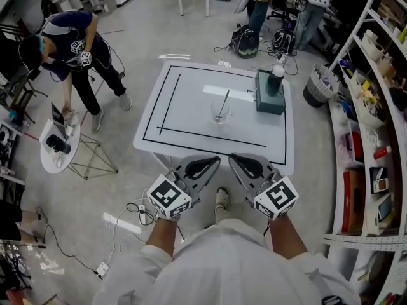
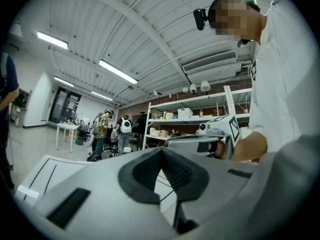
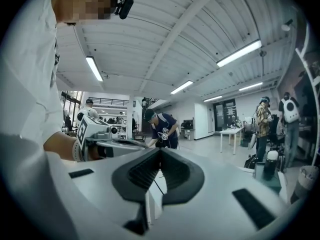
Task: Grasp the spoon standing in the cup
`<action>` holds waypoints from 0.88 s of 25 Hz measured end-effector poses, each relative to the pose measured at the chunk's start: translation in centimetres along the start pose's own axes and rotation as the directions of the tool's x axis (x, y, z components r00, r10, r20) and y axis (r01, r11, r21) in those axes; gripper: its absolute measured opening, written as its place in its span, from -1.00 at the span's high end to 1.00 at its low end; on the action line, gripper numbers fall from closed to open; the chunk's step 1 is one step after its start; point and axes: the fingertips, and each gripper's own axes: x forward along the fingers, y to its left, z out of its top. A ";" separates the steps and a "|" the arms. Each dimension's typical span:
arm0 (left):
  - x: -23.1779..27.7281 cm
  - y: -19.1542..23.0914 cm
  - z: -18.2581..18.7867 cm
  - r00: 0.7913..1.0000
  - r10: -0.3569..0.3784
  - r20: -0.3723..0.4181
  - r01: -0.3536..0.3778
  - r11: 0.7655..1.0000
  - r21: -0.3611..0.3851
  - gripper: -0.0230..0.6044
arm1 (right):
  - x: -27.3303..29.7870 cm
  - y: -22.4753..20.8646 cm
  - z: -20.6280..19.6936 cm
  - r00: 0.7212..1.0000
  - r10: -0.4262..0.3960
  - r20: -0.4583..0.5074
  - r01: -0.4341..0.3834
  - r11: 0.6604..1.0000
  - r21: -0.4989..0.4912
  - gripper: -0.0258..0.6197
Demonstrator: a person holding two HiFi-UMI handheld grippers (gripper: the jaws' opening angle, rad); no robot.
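A glossy grey floor (image 1: 127, 75) is flanked at right by metal shelving (image 1: 375, 107). On it a white square table (image 1: 191, 94), outlined in black, is set. A clear glass cup (image 1: 220, 114) with a slim metal spoon (image 1: 225, 101) leaning inside is placed centrally. Over the near edge, the left gripper (image 1: 210, 165) and right gripper (image 1: 238, 162) are held, jaws together, empty.

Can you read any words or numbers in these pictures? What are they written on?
No words or numbers can be read anywhere.
Left gripper and right gripper: their cubes carry black-and-white square patterns, not letters.
Shelves: the print on the things stored there is too small to read.
Green box: no print shows.
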 end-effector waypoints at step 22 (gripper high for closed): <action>8.0 8.8 -1.4 0.995 0.045 -0.086 -0.047 0.999 -0.021 0.91 | 5.8 -10.2 -1.0 0.996 0.071 -0.048 -0.069 0.997 0.048 0.91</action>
